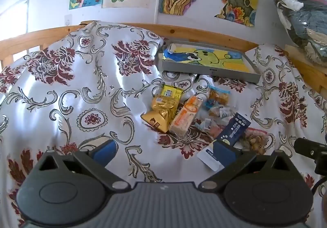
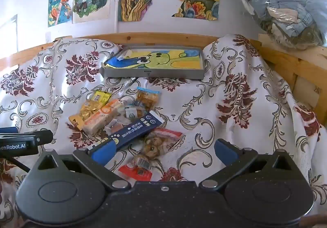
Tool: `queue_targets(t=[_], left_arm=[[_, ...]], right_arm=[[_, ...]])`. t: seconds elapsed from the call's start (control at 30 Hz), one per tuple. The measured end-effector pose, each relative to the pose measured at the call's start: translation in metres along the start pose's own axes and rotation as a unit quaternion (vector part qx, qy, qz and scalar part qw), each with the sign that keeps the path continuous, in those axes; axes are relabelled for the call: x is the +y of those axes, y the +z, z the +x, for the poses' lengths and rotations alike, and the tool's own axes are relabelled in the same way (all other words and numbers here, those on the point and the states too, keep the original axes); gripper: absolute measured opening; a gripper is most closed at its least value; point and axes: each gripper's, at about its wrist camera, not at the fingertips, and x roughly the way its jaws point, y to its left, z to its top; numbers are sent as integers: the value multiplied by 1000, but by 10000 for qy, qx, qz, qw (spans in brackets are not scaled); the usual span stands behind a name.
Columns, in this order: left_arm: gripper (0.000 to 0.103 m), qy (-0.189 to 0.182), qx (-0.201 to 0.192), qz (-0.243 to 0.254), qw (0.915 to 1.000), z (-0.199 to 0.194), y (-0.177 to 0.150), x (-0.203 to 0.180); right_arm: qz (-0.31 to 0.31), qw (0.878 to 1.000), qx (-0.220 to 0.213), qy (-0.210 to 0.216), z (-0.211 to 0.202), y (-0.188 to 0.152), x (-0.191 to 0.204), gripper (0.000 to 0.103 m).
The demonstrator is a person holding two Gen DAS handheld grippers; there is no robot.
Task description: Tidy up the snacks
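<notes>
Both grippers, left (image 1: 163, 151) and right (image 2: 163, 149), were held wide open and empty over the patterned bedspread (image 2: 235, 105), where the snack pile (image 2: 114, 113) was heaped before a grey tray (image 2: 153, 73).

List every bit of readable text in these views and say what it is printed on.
"enRobot.AI": on the left gripper body, first letter cut off by the frame edge.
Dark blue packet: white printed characters, too blurred to read.
Other snack wrappers and the grey tray: print too small to read.
</notes>
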Motion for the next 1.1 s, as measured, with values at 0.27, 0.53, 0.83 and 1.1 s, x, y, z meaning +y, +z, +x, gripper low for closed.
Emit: queue_targets(t=[0.27,0.53,0.83,1.1], left_arm=[[103,4,5,19,10000,1,-2,-2],[103,1,15,15,10000,1,-2,-3],[103,11,32,-4,10000,1,-4,-5],[103,7,38,-11,10000,2,-5,-5]], right_arm=[[-6,10000,11,4,0,0,-1,102],[-1,10000,27,-7,-1,2,-1,102],[25,10000,62,-8,5,-6,-6,102],[36,9999,125,-26,5,-1,-3,102]])
